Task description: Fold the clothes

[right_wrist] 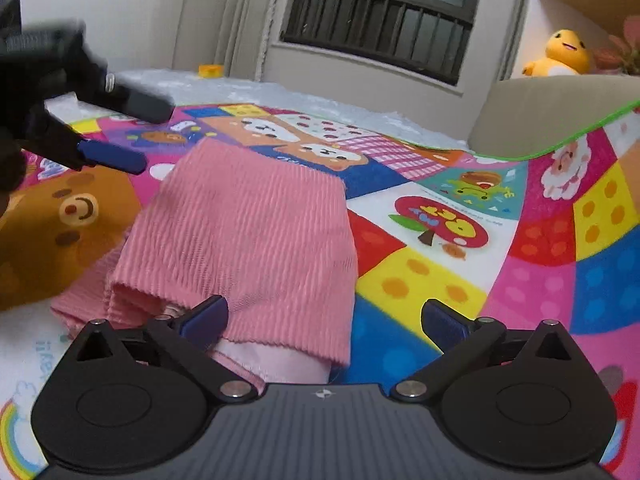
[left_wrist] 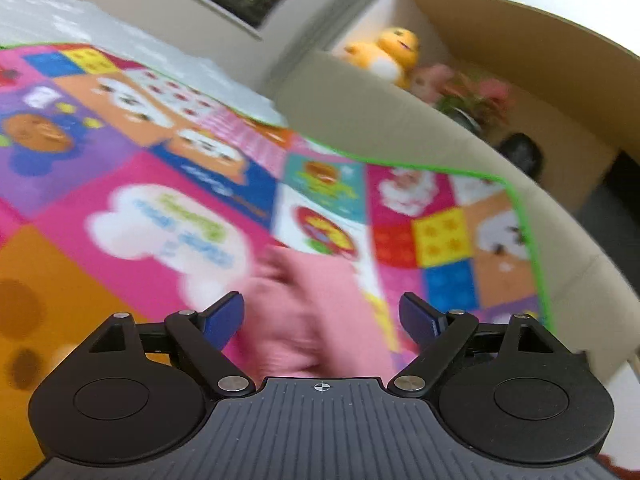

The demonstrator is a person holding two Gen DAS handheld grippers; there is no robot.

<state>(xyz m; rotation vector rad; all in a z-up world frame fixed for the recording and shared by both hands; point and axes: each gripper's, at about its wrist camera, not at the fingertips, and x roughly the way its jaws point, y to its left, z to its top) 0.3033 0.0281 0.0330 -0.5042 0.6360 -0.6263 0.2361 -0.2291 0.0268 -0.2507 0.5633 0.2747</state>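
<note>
A pink ribbed garment point(right_wrist: 244, 236) lies folded on the colourful play mat point(right_wrist: 440, 272), with a paler pink lining showing at its near edge. My right gripper point(right_wrist: 324, 316) hovers open just above that near edge, its left fingertip over the cloth. The left gripper point(right_wrist: 132, 136) shows at the upper left of the right wrist view, open and raised above the mat. In the blurred left wrist view, the left gripper point(left_wrist: 322, 316) is open with the pink garment point(left_wrist: 312, 316) below and between its fingers, nothing gripped.
A beige padded bumper point(right_wrist: 540, 108) borders the mat point(left_wrist: 140, 208) on the right. Behind it, a cardboard box point(left_wrist: 520, 52) holds a yellow plush toy point(left_wrist: 388, 52) and flowers point(left_wrist: 476, 100). A barred window point(right_wrist: 380, 20) and white blanket point(right_wrist: 280, 96) lie beyond. A small yellow object point(right_wrist: 211, 71) sits far back.
</note>
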